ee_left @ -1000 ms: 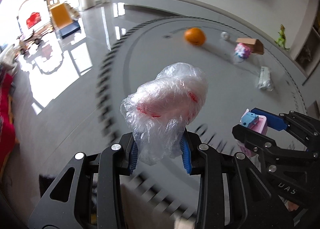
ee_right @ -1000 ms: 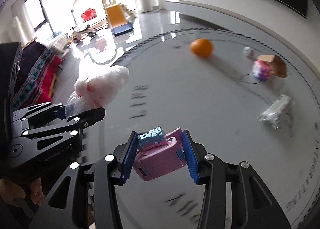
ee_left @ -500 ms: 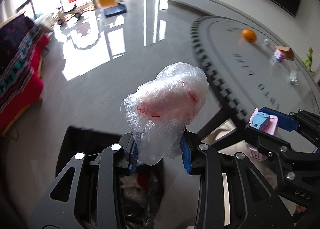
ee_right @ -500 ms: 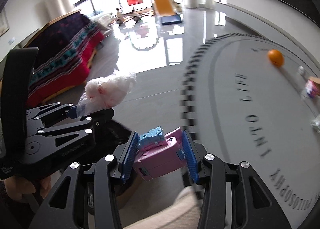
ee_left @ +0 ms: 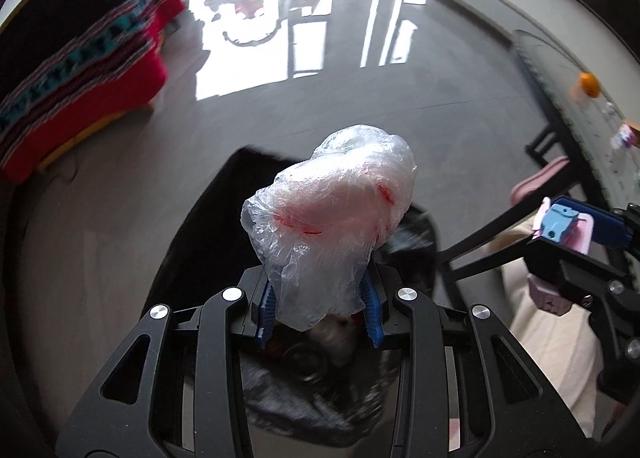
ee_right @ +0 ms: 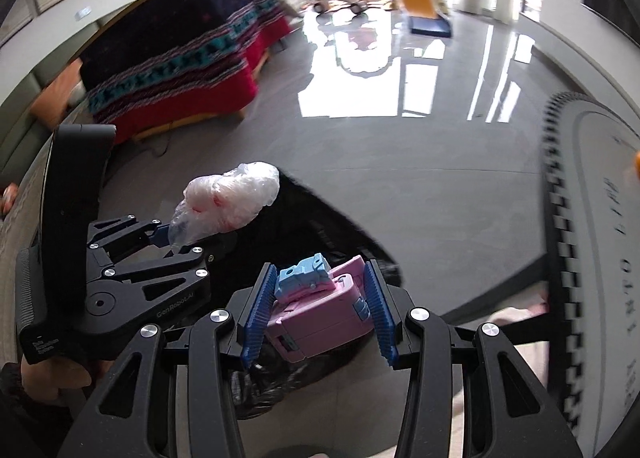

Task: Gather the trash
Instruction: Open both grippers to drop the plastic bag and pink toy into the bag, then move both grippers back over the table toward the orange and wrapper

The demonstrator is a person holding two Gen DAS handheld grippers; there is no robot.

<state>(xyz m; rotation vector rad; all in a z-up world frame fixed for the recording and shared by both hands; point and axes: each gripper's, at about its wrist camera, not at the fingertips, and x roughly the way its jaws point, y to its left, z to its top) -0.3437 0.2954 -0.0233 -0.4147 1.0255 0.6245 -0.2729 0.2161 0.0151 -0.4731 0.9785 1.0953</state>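
My left claw [ee_left: 320, 314] is pinching a crumpled plastic bag [ee_left: 332, 218], clear with pinkish-red smears, and it sticks up between the blue pads. Straight beneath it, this camera looks down into a black bin [ee_left: 224, 226] with a shiny black liner and blurred rubbish inside. Off to the right edge I catch my right claw [ee_left: 576, 226] from the side, with the pink and blue box [ee_left: 564, 224] poking out.

My right camera gives the box properly: the pink carton [ee_right: 320, 310] with its pale blue top is squeezed between both ribbed blue pads, tilted, over the bin's near edge [ee_right: 320, 226]. It also shows my left claw [ee_right: 176, 236] side-on with the bag [ee_right: 230, 194] above the bin. Only here do I see the round grey table [ee_right: 600, 242] with its checkered rim at right, and the red patterned blanket [ee_right: 180, 58] across the glossy floor.
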